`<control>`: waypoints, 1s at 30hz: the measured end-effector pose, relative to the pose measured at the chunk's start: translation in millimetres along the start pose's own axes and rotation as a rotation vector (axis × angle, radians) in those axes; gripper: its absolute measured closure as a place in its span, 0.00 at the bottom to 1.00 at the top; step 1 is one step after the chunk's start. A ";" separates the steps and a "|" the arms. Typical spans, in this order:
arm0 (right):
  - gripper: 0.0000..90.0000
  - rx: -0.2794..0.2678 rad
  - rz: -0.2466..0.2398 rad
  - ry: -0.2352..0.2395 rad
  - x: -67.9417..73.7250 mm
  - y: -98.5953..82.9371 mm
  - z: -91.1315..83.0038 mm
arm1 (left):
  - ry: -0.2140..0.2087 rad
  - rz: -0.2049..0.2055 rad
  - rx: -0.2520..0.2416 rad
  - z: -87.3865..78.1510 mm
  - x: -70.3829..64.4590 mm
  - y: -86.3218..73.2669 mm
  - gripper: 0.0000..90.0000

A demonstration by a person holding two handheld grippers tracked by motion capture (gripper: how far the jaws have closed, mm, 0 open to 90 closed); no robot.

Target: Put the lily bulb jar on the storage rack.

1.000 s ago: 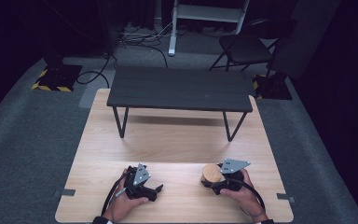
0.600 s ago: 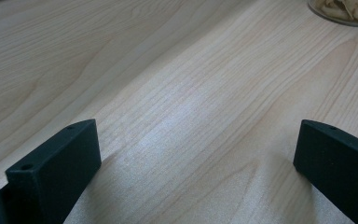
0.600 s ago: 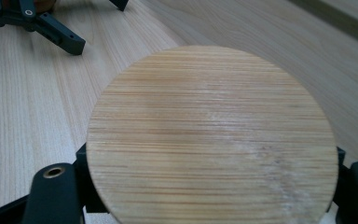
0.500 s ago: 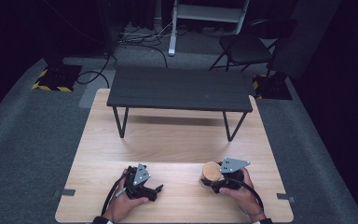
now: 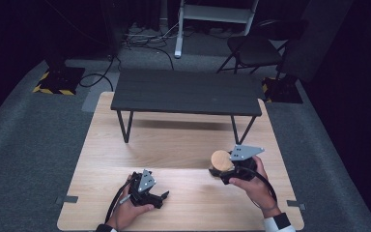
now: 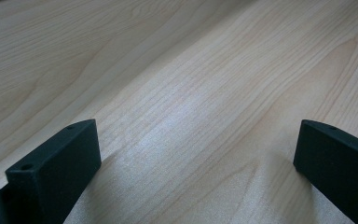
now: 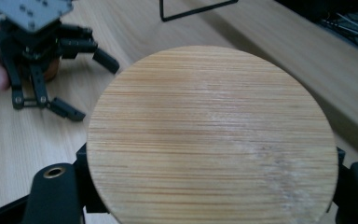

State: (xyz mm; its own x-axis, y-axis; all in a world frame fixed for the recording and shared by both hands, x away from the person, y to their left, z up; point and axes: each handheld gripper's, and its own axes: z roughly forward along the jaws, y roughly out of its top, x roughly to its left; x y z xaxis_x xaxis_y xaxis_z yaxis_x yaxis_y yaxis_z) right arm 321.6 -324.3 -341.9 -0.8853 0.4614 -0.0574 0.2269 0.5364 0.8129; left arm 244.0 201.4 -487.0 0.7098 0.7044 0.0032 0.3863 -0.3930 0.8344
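Bamboo lid (image 7: pixel 212 135) held between right gripper (image 5: pixel 228 170) jaws, above table (image 5: pixel 183 145) near edge; what lies beneath it is hidden. Left gripper (image 5: pixel 160 198) spread wide, empty. Dark bench (image 5: pixel 187 92) stands beyond.

The wooden table (image 5: pixel 174 145) had lots of bare room in the middle and along the left side. At the back stood a small black bench (image 5: pixel 188 92) on thin legs, with a low gap under it. The left gripper (image 5: pixel 163 197) sat near the front edge, its jaws wide apart with bare wood between them. The right gripper (image 5: pixel 217 170) was well apart from it, with a round wooden disc (image 7: pixel 212 135) filling the space between its jaws.
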 end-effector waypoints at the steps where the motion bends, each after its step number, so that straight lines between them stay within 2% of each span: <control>1: 0.28 -0.003 0.003 -0.003 -2.3 5.9 -1.7 | 0.000 0.000 0.000 0.0 0.0 0.0 0.01; 3: 0.28 0.001 0.005 -0.007 -4.6 12.9 -3.4 | 0.000 0.000 0.000 0.0 0.0 0.0 0.01; 6: 0.28 -0.009 0.016 -0.023 -14.3 36.0 -9.8 | 0.000 0.000 0.000 0.0 0.0 0.0 0.01; 14: 0.28 -0.030 0.046 -0.047 -32.0 73.3 -20.6 | 0.000 0.000 0.000 0.0 0.1 0.0 0.01; 18: 0.28 -0.026 0.053 -0.051 -37.8 87.6 -22.9 | -0.001 -0.001 0.000 0.0 0.1 -0.1 0.01; 19: 0.28 -0.018 0.052 -0.067 -39.7 97.4 -24.4 | -0.001 -0.001 0.000 0.0 0.1 0.0 0.01; 30: 0.28 -0.036 0.070 -0.121 -59.1 130.2 -31.0 | 0.000 -0.003 0.000 0.0 0.4 -0.1 0.01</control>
State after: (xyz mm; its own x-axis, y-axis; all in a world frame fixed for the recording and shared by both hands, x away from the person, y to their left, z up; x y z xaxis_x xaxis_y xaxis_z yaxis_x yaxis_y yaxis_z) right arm 390.9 -303.7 -214.8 -0.8120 0.5798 -0.0678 0.2697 0.4756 0.8373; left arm 244.3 201.6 -487.0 0.7089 0.7053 0.0009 0.3879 -0.3910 0.8346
